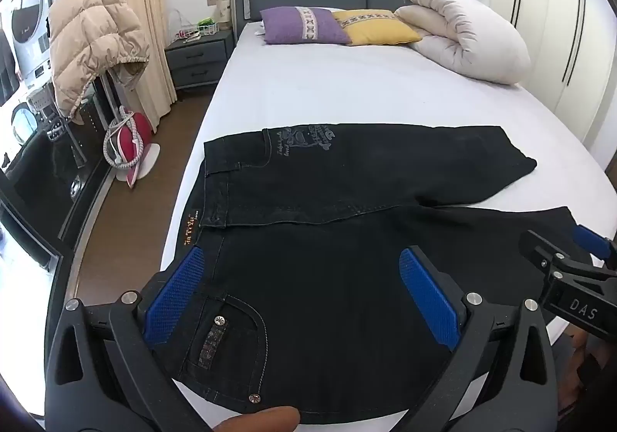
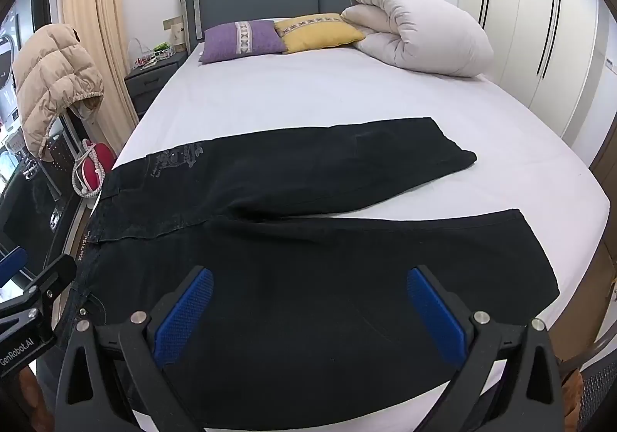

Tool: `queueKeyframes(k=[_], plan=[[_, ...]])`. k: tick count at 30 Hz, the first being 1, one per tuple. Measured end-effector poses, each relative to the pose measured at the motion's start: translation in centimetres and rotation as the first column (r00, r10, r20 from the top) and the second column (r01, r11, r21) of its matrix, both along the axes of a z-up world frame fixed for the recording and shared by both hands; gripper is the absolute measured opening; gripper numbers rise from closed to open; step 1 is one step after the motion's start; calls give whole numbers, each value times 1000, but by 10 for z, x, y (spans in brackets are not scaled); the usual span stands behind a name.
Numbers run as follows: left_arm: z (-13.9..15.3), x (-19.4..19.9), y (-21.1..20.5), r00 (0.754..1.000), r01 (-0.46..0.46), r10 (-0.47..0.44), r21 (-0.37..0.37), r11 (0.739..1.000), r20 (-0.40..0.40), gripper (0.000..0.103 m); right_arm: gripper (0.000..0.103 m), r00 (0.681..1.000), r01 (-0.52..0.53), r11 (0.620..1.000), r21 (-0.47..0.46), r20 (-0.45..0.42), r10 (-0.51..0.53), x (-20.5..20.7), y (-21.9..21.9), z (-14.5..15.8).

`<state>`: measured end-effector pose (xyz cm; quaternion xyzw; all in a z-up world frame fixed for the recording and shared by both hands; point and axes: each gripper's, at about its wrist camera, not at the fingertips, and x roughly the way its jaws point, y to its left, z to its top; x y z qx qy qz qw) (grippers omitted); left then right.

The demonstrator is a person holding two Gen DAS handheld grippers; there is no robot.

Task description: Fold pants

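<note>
Black jeans [image 1: 347, 200] lie flat across the foot of the bed [image 1: 327, 85], waistband at the left, both legs running right. My left gripper [image 1: 304, 258] is open, hovering over the near hip and front pocket. My right gripper [image 2: 308, 285] is open, above the near leg; it also shows in the left wrist view [image 1: 590, 239] at the right edge. The jeans in the right wrist view [image 2: 308, 200] show the far leg's cuff [image 2: 459, 158] and the near leg's cuff [image 2: 536, 258]. The left gripper [image 2: 11, 270] shows at that view's left edge.
A purple pillow [image 1: 304, 25], a yellow pillow [image 1: 376, 27] and a rolled white duvet [image 1: 462, 31] lie at the head of the bed. A nightstand [image 1: 196, 58], a beige puffer jacket [image 1: 92, 38] and a red item [image 1: 135, 139] stand left. Wardrobes [image 2: 540, 27] stand right.
</note>
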<state>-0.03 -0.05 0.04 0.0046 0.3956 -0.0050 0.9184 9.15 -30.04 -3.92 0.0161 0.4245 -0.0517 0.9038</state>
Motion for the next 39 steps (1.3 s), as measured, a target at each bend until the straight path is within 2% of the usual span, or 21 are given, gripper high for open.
queueKeyframes(k=[2,4,39], plan=[[1,0,-2,1000,2,-2,3,1000,4,103,103,1000,-1,1000,3,2,1,0,1,1],[1,0,1,1000,-5,5,-26,1000,0,103,103,1000,1,1000,4,0,-1,1,2,2],[-13,7,9,1000,-18,18,-27,999,-14,103,103,1000,-17,1000,-22,-12,17,1,8,-7]])
